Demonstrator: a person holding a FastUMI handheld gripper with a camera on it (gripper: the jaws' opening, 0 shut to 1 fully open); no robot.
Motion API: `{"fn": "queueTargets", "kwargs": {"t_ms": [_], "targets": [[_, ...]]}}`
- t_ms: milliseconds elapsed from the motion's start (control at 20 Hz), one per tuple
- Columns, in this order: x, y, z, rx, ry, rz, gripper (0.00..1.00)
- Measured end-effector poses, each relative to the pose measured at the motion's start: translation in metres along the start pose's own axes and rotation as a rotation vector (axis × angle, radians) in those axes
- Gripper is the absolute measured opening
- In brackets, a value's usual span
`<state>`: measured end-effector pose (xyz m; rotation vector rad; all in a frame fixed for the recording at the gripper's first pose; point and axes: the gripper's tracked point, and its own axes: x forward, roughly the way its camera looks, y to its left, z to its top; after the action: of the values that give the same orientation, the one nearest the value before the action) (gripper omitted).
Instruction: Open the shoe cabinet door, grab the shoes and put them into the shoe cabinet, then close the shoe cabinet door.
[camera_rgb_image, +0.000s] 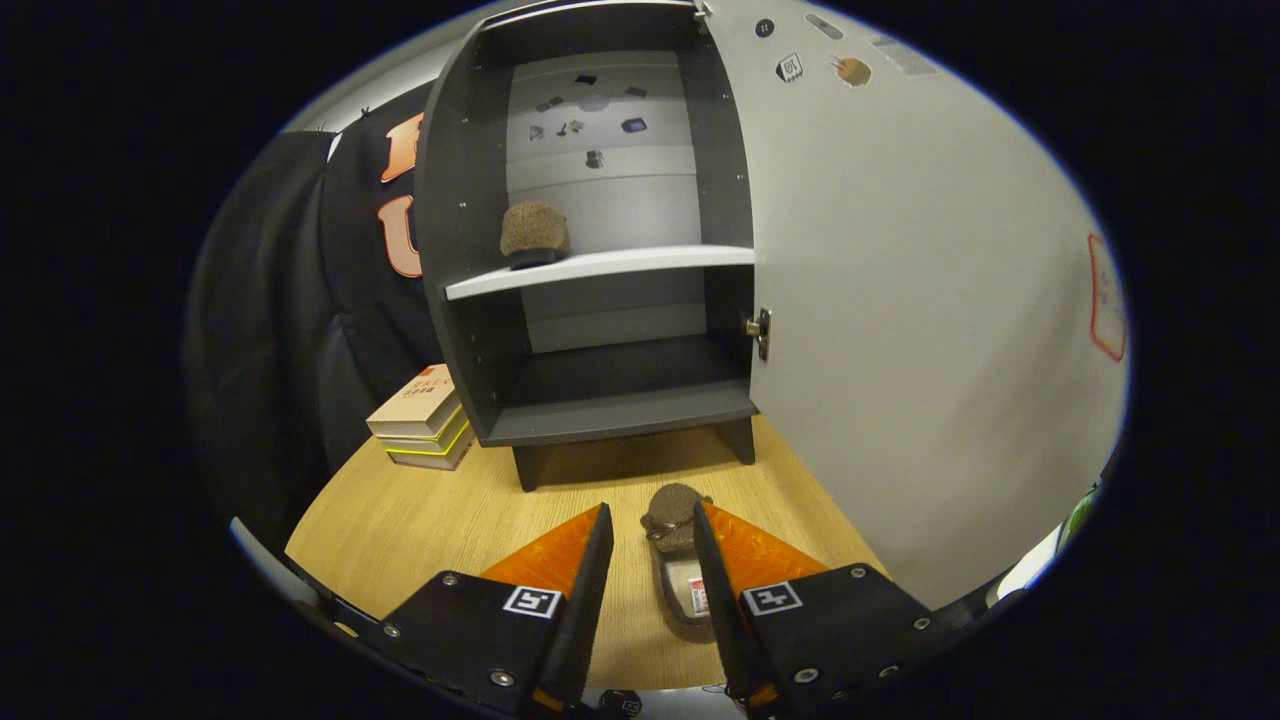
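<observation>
The hand-held gripper (650, 530) has its fingers spread, and a brown shoe (676, 560) lies on the bench (400, 520) between them, toe pointing ahead; the right finger hides part of its heel. Whether either finger touches it is unclear. Well ahead stands the shoe cabinet (600, 230), its door (920, 330) swung open to the right. A second brown shoe (534, 233) sits on its shelf (600, 268).

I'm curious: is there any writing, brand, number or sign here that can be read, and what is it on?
No text here is clear enough to quote.
Top book, cover: red print, too blurred.
Red-edged sticker on the cabinet door: too blurred.
Small stickers at the door's top: too small.
Tag inside the shoe between the open gripper's fingers: too small.
</observation>
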<state>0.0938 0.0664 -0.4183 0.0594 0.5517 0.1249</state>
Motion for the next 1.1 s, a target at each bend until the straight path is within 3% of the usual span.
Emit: {"fn": "queueTargets", "kwargs": {"t_ms": [500, 1100], "targets": [[0.081, 0.0, -0.084, 0.036, 0.115, 0.032, 0.52], [0.131, 0.005, -0.109, 0.039, 0.16, 0.047, 0.5]]}}
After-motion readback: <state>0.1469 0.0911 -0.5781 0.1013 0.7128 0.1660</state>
